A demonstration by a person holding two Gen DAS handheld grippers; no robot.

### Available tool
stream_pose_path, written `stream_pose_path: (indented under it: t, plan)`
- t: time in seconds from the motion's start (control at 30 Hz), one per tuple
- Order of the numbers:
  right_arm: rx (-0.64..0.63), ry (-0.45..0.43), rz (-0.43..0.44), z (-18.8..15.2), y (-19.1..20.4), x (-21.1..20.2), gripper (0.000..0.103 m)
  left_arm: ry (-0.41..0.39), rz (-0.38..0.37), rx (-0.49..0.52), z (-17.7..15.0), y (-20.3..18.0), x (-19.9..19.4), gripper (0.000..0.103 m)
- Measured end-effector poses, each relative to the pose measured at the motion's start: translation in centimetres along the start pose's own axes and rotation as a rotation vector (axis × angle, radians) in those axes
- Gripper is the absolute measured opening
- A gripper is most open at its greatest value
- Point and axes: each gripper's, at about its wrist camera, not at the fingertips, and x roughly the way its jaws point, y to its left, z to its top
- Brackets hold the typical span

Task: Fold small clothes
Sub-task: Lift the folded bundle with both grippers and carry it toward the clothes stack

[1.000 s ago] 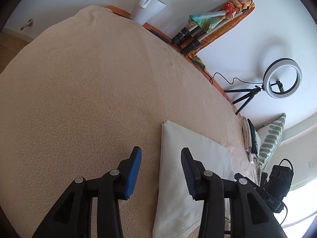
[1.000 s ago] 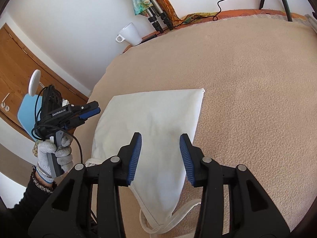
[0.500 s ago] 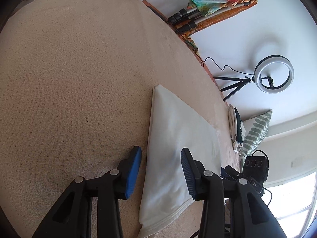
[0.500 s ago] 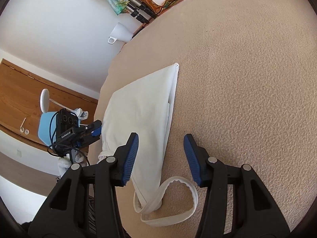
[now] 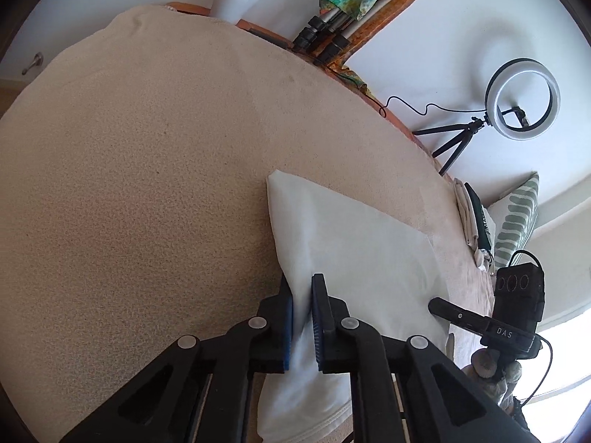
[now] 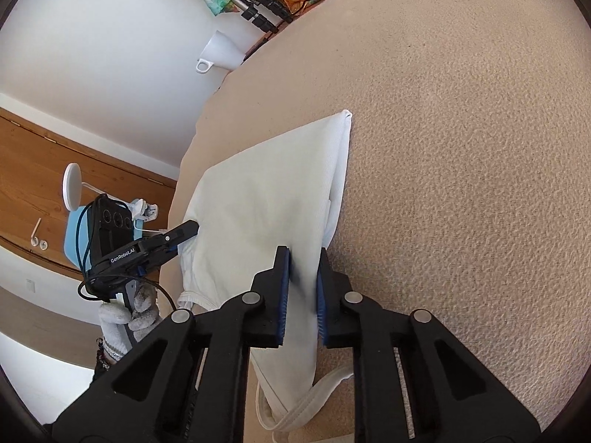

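Left jaws: pressed together on the left long edge of the white garment (image 5: 354, 258), the left gripper (image 5: 302, 317) pinching cloth between its blue pads.
Right jaws: the right gripper (image 6: 301, 291) is likewise clamped on the opposite edge, near the strap end.
Garment: lies flat on the beige blanket (image 5: 147, 170), already folded into a long panel, a strap loop (image 6: 332, 380) trailing at the near end.
Handling: looks light, soft and limp; it should sag between the two grips, so edges are the place to hold.
Risk: thin layers may slip apart.
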Motion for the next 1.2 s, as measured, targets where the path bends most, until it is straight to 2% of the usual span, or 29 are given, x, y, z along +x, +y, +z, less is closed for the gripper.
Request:
stream_pose_path:
  t: [0.17, 0.3, 0.37, 0.4, 0.47, 0.5, 0.53, 0.6, 0.67, 0.7, 0.77, 0.87, 0.93, 1.2]
  plan:
    - [-0.124, -0.039, -0.115, 0.1, 2.6, -0.5, 0.009, -0.036, 0.049, 0.086, -0.1, -2.2, -1.0, 0.003]
    - [-0.130, -0.037, -0.134, 0.5, 2.9, -0.6, 0.009, -0.037, 0.030, 0.026, 0.0, -1.1, -1.0, 0.003]
    - [-0.095, -0.034, -0.117, 0.6, 2.3, -0.5, 0.009, -0.014, -0.015, -0.036, 0.1, 0.0, -0.5, 0.004]
    - [-0.075, -0.030, -0.110, 0.6, 1.9, -0.5, 0.011, -0.006, -0.017, -0.049, 0.1, 0.3, -0.4, 0.007]
    - [-0.034, -0.019, -0.087, 0.8, 1.3, -0.2, 0.015, -0.011, 0.012, -0.045, 0.1, 0.6, -0.2, 0.029]
    - [-0.013, -0.011, -0.079, 0.8, 0.9, -0.1, 0.021, -0.005, -0.001, -0.050, 0.1, 0.7, 0.0, 0.030]
    - [0.006, -0.005, -0.060, 0.9, 0.5, 0.1, 0.021, -0.011, -0.008, -0.056, 0.2, 0.7, 0.0, 0.030]
    - [0.030, 0.001, -0.025, 1.0, 0.1, 0.3, 0.021, -0.017, -0.017, -0.066, 0.3, 0.8, 0.1, 0.026]
    - [0.040, -0.006, -0.014, 1.0, 0.1, 0.5, 0.021, -0.015, -0.016, -0.079, 0.3, 0.7, 0.3, 0.011]
    - [0.034, -0.006, -0.017, 1.0, 0.2, 0.7, 0.021, -0.018, -0.013, -0.082, 0.2, 0.5, 0.4, 0.010]
    - [-0.017, -0.012, -0.067, 0.9, 1.2, 0.9, 0.014, -0.037, 0.022, -0.052, 0.1, -0.4, 0.2, 0.003]
    - [-0.136, -0.036, -0.177, 0.5, 3.5, 0.7, 0.011, -0.080, 0.080, 0.045, -0.2, -2.6, -0.8, 0.002]
    - [-0.204, -0.064, -0.225, 0.3, 5.0, 0.2, 0.010, -0.107, 0.093, 0.092, -0.5, -3.9, -1.4, 0.002]
    - [-0.318, -0.165, -0.294, 0.1, 7.8, -3.3, 0.010, -0.167, 0.083, 0.176, -1.0, -8.0, -3.4, 0.002]
